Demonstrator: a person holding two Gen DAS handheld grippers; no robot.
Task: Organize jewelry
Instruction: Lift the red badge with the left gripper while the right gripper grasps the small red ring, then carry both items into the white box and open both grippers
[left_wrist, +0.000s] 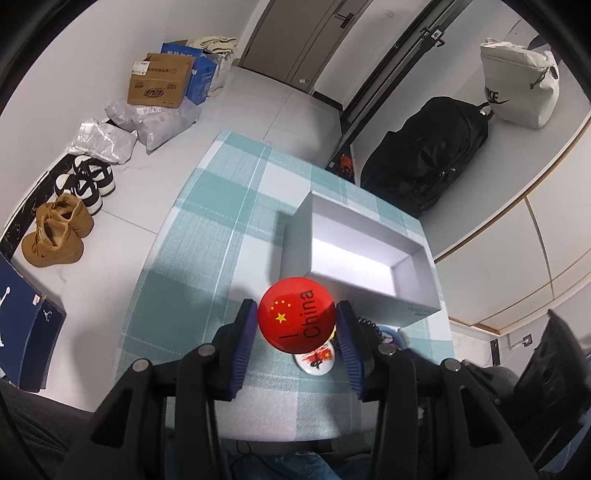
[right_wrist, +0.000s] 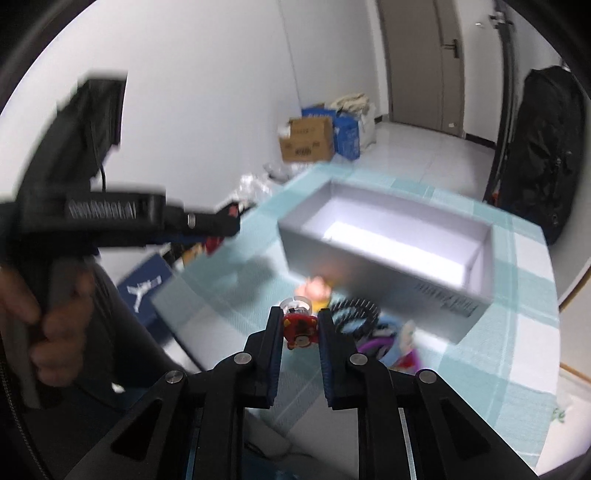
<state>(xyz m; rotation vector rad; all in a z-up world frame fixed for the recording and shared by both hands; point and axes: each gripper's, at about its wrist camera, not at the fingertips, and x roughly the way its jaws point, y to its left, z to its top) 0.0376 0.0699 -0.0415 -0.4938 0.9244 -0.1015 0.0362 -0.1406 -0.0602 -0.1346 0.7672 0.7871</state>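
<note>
L gripper (left_wrist: 296, 320) clamped on a round red badge (left_wrist: 296, 319) w/ yellow stars and "I China" text; both blue pads touch the badge edges, badge lifted off the cloth, just near side of the grey box (left_wrist: 417, 312). Under it on the table lies a white badge (left_wrist: 317, 363) w/ red print, partly hidden by the red one.

R gripper (right_wrist: 300, 326) closed on a small red charm (right_wrist: 300, 328), pads pressing it from both sides; a clear bit sticks up at its far end, prob. a ring or cap, too blurred to tell. Charm is held above the cloth, near side of the box (right_wrist: 384, 266).

Right of the R fingers, on the cloth: black toothed hair clip (right_wrist: 352, 312), a purple and blue piece (right_wrist: 391, 345), all blurry, sitting just by the box's near wall. A pinkish-yellow blob (right_wrist: 317, 290) lies beyond the charm, against the box wall.

Box is open-topped, inside looks bare in both views. It sits on a teal/white checked tablecloth (left_wrist: 221, 229).

R view, left side: the person's hand (right_wrist: 44, 314) grips the handle of the other gripper (right_wrist: 218, 230), motion-blurred.

Floor far left: tan boots (left_wrist: 55, 236), black/white sneakers (left_wrist: 86, 181), cardboard box (left_wrist: 160, 79). Far right: black backpack (left_wrist: 424, 162).
</note>
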